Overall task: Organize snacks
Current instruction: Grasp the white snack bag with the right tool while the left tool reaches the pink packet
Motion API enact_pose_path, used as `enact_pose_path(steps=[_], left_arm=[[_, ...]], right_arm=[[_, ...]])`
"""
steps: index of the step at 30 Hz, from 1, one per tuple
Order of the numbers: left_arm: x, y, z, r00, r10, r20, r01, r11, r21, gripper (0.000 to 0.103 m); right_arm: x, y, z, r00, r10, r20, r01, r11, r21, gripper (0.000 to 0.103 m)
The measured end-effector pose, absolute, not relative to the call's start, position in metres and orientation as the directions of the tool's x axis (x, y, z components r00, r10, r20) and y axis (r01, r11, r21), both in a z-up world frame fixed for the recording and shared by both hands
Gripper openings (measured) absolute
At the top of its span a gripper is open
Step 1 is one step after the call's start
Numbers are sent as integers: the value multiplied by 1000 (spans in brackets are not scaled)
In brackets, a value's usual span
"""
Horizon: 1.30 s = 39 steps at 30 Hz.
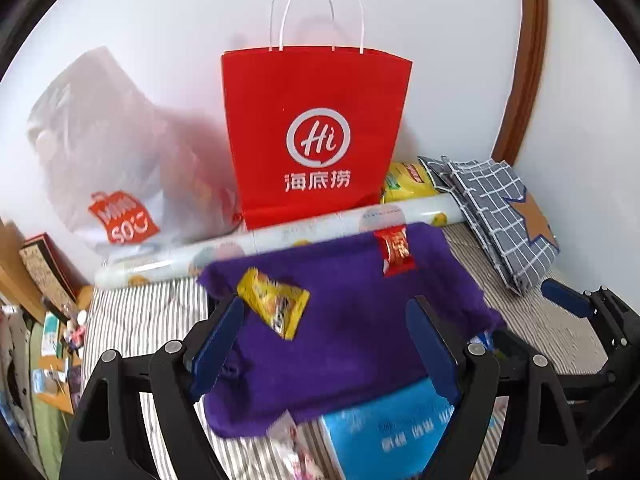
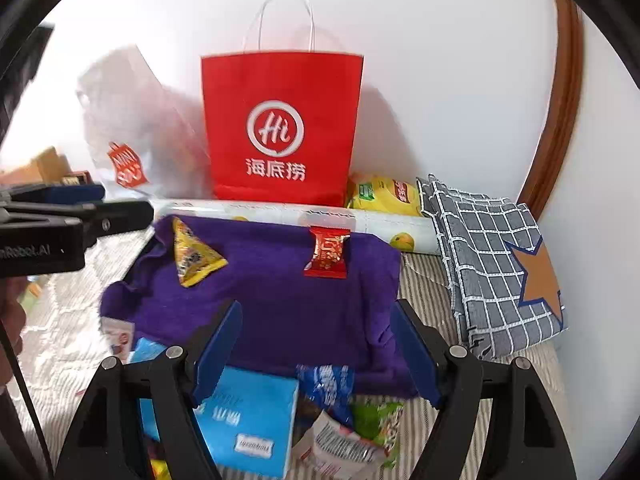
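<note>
A striped bed cover (image 1: 132, 320) fills the lower half of both views, against a white wall (image 1: 440, 60). At upper centre a red paper bag (image 1: 316, 136) with white handles stands upright against the wall; its inside cannot be seen. To its left slumps a translucent plastic bag (image 1: 112, 160) with an orange label; its contents are a blur. A purple cloth (image 1: 340, 320) lies spread at the middle of the frame, with a long printed roll (image 1: 280, 236) along its far edge and a folded checked cloth (image 1: 500, 216) at right. Behind the roll, beside the red bag, sits a yellow packet (image 1: 408, 184).

On the purple cloth lie two snacks, well apart: a yellow snack packet (image 1: 276, 304) at left and a red wrapped candy (image 1: 396, 250) near the far edge. At the cloth's near edge rests a blue box (image 1: 400, 428).

The left gripper (image 1: 324, 340) has its fingers spread with nothing between them; so has the right gripper (image 2: 316, 348).

Only the right wrist view shows the pile beside the blue box: a blue snack bag (image 2: 328, 384), a green packet (image 2: 380, 420) and a white wrapper (image 2: 340, 444). Only the left wrist view shows the cluttered shelf (image 1: 48, 320) at lower left.
</note>
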State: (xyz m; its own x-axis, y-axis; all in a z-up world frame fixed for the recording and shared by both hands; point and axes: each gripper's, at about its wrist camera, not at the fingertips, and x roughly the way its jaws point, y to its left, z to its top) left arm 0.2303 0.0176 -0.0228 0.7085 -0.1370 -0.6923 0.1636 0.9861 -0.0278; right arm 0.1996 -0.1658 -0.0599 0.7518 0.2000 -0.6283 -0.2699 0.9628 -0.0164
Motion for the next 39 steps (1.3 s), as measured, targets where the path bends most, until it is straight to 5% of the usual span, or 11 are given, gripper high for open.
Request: enact_pose_path(steps=[13, 25, 29, 30, 31, 39], left_arm=[[160, 51, -79, 659, -60, -750, 31, 998, -52, 83], [125, 73, -102, 634, -50, -772, 19, 999, -50, 83], [125, 77, -106, 629, -20, -777, -5, 1000, -30, 83], [125, 77, -106, 632, -10, -775, -10, 1000, -21, 83], [124, 78, -107, 636, 0, -772, -14, 1000, -11, 83], [126, 81, -111, 635, -32, -772, -17, 998, -55, 83]], right_arm=[[165, -225, -117, 683, 78, -727, -119, 993, -6, 74], [186, -231, -155, 636, 201, -745, -160, 979, 128, 69], [183, -229, -158, 621, 262, -738, -200, 964, 174, 41], [180, -229, -157, 629, 245, -738, -196, 968, 155, 23], [176, -229, -155, 634, 224, -740, -193, 973, 129, 16], [144, -244, -160, 577, 241, -780, -211, 967, 143, 7]])
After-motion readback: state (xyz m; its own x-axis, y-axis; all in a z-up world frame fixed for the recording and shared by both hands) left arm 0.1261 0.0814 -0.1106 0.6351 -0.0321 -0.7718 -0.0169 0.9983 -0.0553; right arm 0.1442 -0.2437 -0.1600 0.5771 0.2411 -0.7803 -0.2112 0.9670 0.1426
